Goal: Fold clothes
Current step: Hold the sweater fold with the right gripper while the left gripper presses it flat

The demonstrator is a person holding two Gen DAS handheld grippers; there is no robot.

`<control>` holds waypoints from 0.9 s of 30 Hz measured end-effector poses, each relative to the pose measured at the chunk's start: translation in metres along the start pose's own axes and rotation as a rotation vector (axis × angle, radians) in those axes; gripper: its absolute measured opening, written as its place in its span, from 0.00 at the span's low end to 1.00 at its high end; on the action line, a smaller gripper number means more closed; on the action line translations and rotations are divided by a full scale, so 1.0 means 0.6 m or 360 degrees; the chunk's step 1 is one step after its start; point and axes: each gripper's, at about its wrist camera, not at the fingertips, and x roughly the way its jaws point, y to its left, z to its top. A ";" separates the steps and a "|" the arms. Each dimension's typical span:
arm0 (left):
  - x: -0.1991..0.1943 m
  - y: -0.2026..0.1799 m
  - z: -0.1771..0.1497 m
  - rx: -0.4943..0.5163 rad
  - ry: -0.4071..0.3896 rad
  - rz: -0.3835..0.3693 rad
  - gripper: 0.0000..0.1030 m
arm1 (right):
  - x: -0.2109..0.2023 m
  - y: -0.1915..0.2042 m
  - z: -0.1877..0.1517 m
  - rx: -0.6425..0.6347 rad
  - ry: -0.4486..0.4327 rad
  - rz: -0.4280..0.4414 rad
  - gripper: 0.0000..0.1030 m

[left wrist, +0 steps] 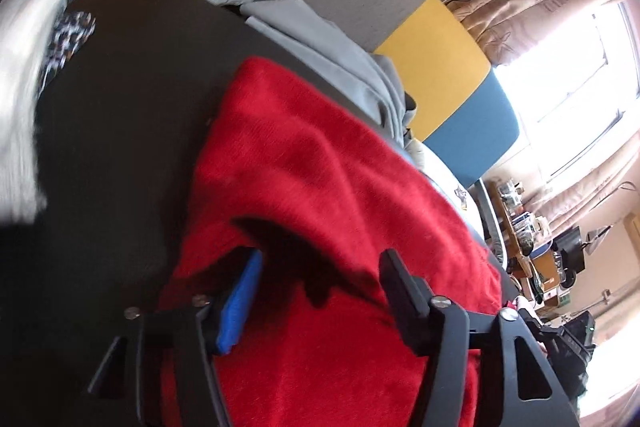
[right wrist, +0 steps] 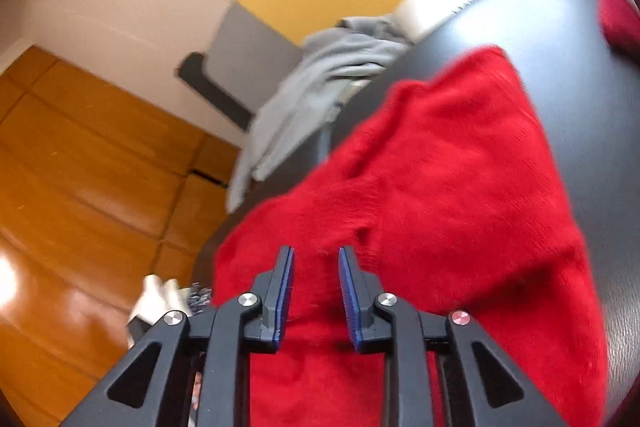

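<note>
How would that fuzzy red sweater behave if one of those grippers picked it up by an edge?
The red sweater would probably flop and hang: it already lies in soft folds on the dark table. Its fuzzy knit looks likely to grip the pads rather than slip. It seems light for its bulk, though dragging could bunch it.

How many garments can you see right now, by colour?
Red: 1, the sweater on the table
Grey: 1, the garment hanging over the table's far edge
White: 1, the blurred cloth at the table's end
Total: 3
</note>
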 end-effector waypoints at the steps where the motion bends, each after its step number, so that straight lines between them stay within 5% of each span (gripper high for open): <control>1: -0.001 0.000 -0.002 0.0013 -0.0006 0.0000 0.61 | 0.003 -0.005 -0.001 0.0017 -0.0009 -0.0027 0.27; 7: -0.002 -0.005 -0.011 0.0106 -0.0026 0.0018 0.65 | 0.043 -0.012 -0.012 0.0013 0.0118 -0.0063 0.41; 11: -0.001 0.000 -0.010 0.0094 -0.0027 -0.0017 0.67 | 0.072 -0.011 -0.015 0.0047 0.0129 0.0075 0.41; 16: -0.003 0.011 -0.009 0.0059 -0.0036 -0.0078 0.67 | 0.065 -0.034 -0.022 0.0162 0.0044 0.0031 0.15; 23: -0.008 0.007 0.016 -0.0107 -0.0027 -0.0124 0.76 | 0.046 -0.006 -0.018 0.0032 -0.0015 -0.0108 0.07; 25: -0.023 0.005 0.037 -0.0176 -0.0081 -0.0159 0.71 | 0.028 0.037 -0.002 -0.0114 -0.0059 -0.0122 0.07; 27: -0.033 -0.002 0.065 -0.0196 -0.0099 -0.0190 0.56 | 0.014 0.091 0.019 -0.0267 -0.0077 -0.0107 0.07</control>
